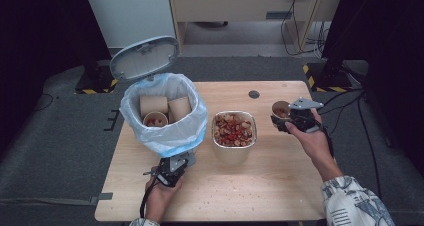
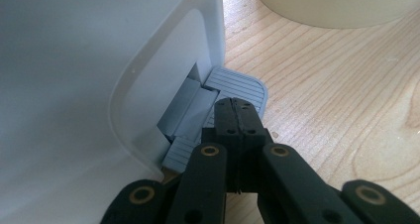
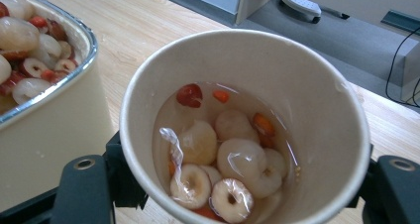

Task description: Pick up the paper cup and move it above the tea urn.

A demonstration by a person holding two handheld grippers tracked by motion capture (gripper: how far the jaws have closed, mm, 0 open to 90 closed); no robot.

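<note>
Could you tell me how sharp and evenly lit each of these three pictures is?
High view: table evenly lit, surroundings dark, detail soft. Left gripper view: white bin wall is bright, nearly featureless; pedal and left gripper sharp. Right gripper view: paper cup crisp, liquid glints, foil tray slightly soft.

Near the middle of the light wooden counter stands a square foil tray heaped with pale fruit and red berries. A small dark round hole marks the counter's far edge. Beyond it grey carpet floor spreads out, with black cables trailing by a beige cabinet and yellow-black hazard tape.
</note>
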